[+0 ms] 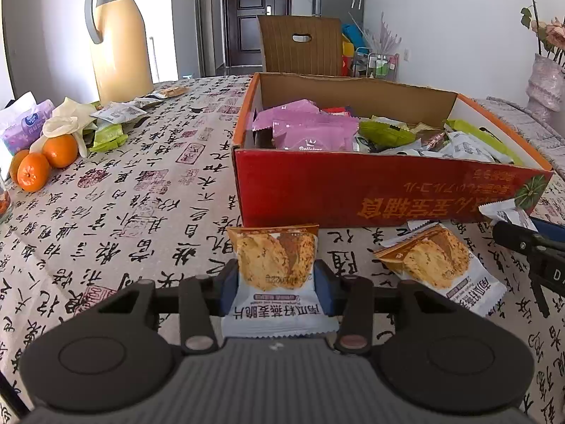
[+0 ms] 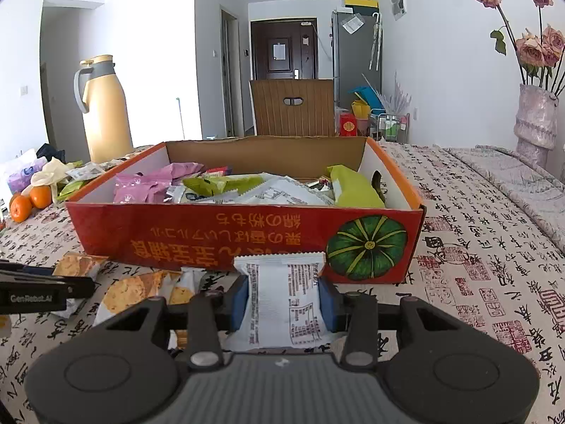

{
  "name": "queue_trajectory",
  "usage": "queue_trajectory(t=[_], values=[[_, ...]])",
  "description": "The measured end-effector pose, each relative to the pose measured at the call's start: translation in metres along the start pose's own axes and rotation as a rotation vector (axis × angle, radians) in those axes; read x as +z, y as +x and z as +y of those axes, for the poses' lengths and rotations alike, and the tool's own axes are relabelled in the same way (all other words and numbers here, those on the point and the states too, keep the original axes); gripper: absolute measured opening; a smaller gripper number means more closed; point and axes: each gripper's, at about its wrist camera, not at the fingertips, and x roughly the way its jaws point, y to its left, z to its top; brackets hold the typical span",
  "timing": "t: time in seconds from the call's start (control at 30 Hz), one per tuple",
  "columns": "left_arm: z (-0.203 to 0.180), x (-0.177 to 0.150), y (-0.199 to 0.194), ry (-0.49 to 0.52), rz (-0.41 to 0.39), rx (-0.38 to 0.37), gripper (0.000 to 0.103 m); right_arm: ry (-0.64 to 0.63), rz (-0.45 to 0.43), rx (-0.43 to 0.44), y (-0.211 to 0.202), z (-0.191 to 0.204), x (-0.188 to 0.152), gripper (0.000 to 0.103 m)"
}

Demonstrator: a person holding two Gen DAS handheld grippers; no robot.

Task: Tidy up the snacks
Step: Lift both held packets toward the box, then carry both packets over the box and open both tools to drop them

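Note:
A red cardboard box (image 1: 353,190) (image 2: 197,240) holds several purple, green and white snack packets. My left gripper (image 1: 276,275) is shut on a cracker packet (image 1: 279,268), picture side up, in front of the box's near wall. A second cracker packet (image 1: 438,265) lies on the cloth to its right. My right gripper (image 2: 284,291) is shut on a white packet (image 2: 286,300), printed back up, just before the box front. Loose cracker packets (image 2: 141,289) lie at its left. Each gripper shows at the edge of the other view: the right gripper (image 1: 529,243), the left gripper (image 2: 39,289).
A table with a calligraphy cloth (image 1: 141,190). At the left: oranges (image 1: 42,162), a tissue pack (image 1: 24,123), more snack packets (image 1: 113,123), a beige thermos (image 1: 118,42). A chair (image 1: 300,46) stands behind the box. A flower vase (image 2: 535,123) stands at the far right.

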Motion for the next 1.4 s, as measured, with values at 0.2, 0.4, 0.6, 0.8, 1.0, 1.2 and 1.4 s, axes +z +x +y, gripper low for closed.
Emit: queue_trajectory(t=[0.2,0.4,0.6,0.8,1.0,1.2,1.4], values=[[-0.002,-0.001,-0.011,0.005,-0.022,-0.003,0.045,-0.011,-0.015,-0.001,-0.002,0.002,0.0,0.041],[-0.009,-0.001,-0.028,0.017,-0.053,-0.017,0.044,-0.043,-0.051,-0.001,-0.013,0.007,0.001,0.041],[-0.016,0.0,-0.051,0.022,-0.105,-0.038,0.044,-0.042,-0.076,0.007,-0.032,0.007,0.002,0.041],[-0.022,0.004,-0.064,0.028,-0.14,-0.056,0.044,-0.049,-0.107,0.017,-0.051,0.008,0.003,0.041],[-0.03,0.015,-0.077,0.028,-0.188,-0.076,0.044,-0.049,-0.139,0.011,-0.064,0.008,0.009,0.041],[-0.035,0.028,-0.084,0.028,-0.226,-0.095,0.044,-0.04,-0.171,0.008,-0.072,0.008,0.02,0.041],[-0.036,0.049,-0.081,0.028,-0.252,-0.105,0.044,-0.05,-0.184,-0.005,-0.065,0.011,0.035,0.041]])
